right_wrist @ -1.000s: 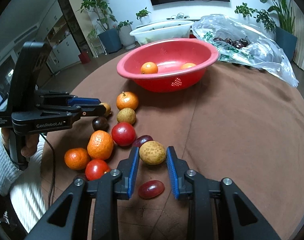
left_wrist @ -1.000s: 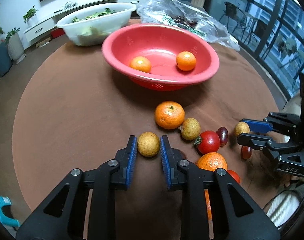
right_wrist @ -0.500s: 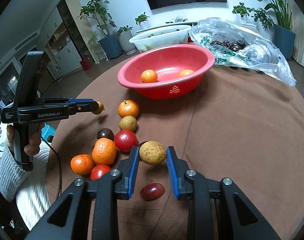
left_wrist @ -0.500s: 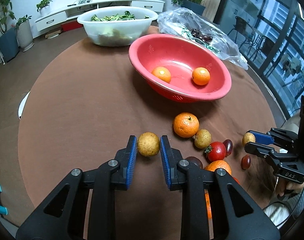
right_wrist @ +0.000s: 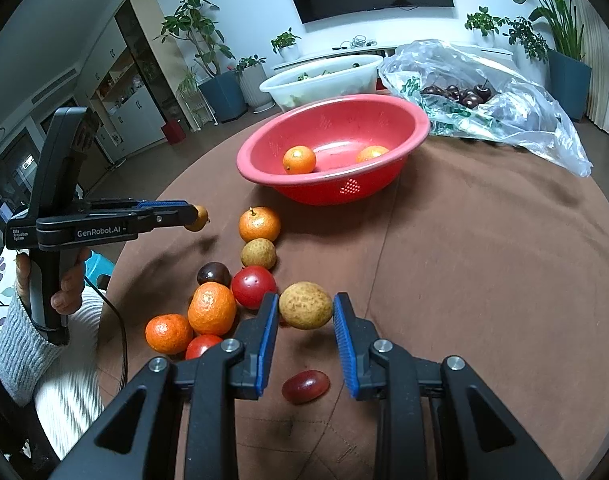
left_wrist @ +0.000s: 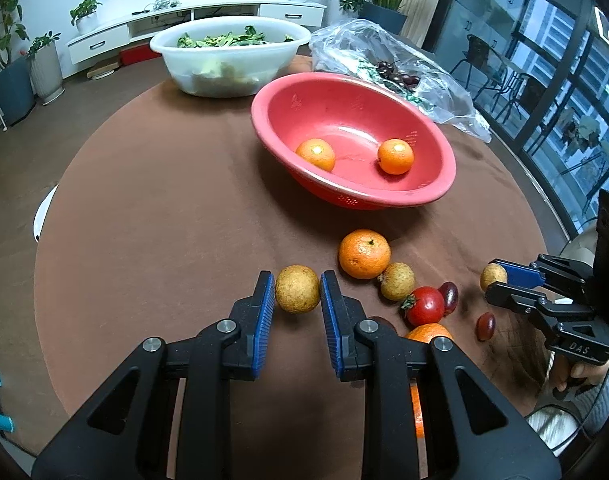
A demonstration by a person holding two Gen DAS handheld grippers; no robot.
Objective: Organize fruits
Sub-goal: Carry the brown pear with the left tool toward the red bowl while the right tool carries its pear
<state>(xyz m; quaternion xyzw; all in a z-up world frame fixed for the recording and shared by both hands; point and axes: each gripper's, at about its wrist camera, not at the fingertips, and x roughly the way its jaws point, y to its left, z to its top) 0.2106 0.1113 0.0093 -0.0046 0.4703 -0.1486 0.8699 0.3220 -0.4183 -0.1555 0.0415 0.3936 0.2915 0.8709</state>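
Both grippers clamp tan longans: left gripper (left_wrist: 297, 289) and right gripper (right_wrist: 305, 311) hold theirs lifted near red basin (left_wrist: 440, 196), likely for dropping in.

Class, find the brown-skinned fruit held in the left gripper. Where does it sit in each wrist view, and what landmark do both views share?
Left wrist view: the brown-skinned fruit sits at lower centre, clamped between the left gripper's blue pads.
Right wrist view: the same fruit peeks out at mid-left, at the tip of the left gripper seen side-on.
Shared landmark: the red bowl with two oranges inside.
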